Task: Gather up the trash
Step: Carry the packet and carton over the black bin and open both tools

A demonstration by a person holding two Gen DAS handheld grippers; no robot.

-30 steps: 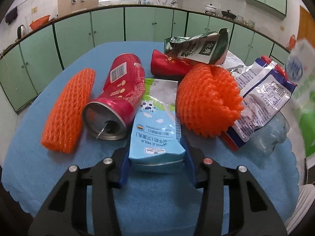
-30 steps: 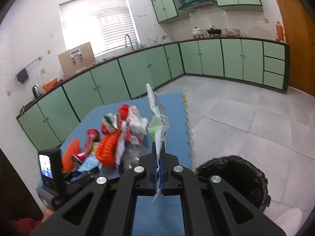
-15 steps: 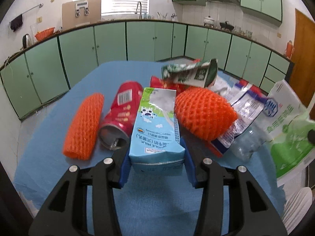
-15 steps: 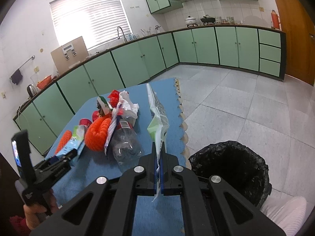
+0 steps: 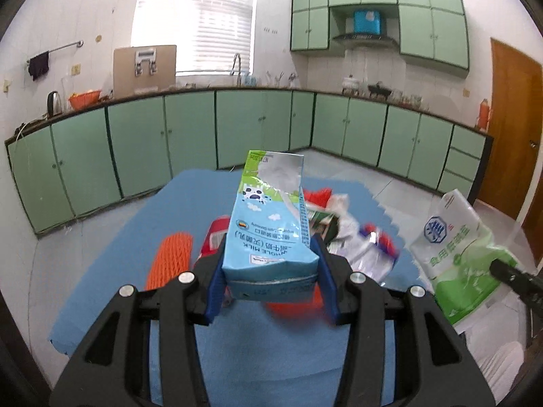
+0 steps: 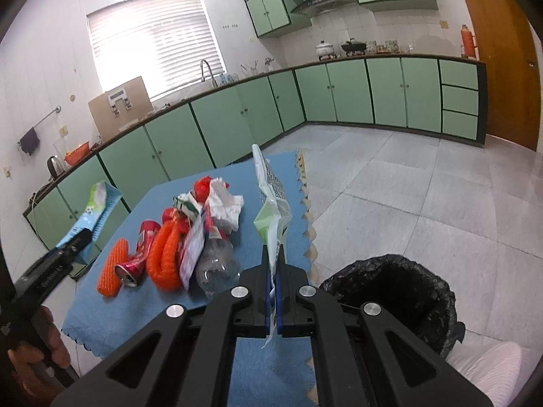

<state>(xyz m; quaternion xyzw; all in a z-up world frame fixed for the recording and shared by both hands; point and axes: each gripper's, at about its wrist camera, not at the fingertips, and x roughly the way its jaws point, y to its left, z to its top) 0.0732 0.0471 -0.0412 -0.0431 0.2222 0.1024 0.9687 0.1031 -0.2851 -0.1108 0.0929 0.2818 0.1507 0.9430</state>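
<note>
blue milk carton [image 5: 271,234] raised in left gripper [image 5: 269,291]

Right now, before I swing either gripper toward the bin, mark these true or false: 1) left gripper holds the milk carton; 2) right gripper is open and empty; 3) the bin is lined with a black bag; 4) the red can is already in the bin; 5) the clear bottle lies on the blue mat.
1) True. The left gripper is shut on the milk carton, lifted above the blue mat.
2) False. The right gripper is shut on the green-and-white bag.
3) True. The bin has a black liner.
4) False. The red can lies on the mat among the trash.
5) True. The clear bottle lies on the mat.
</note>
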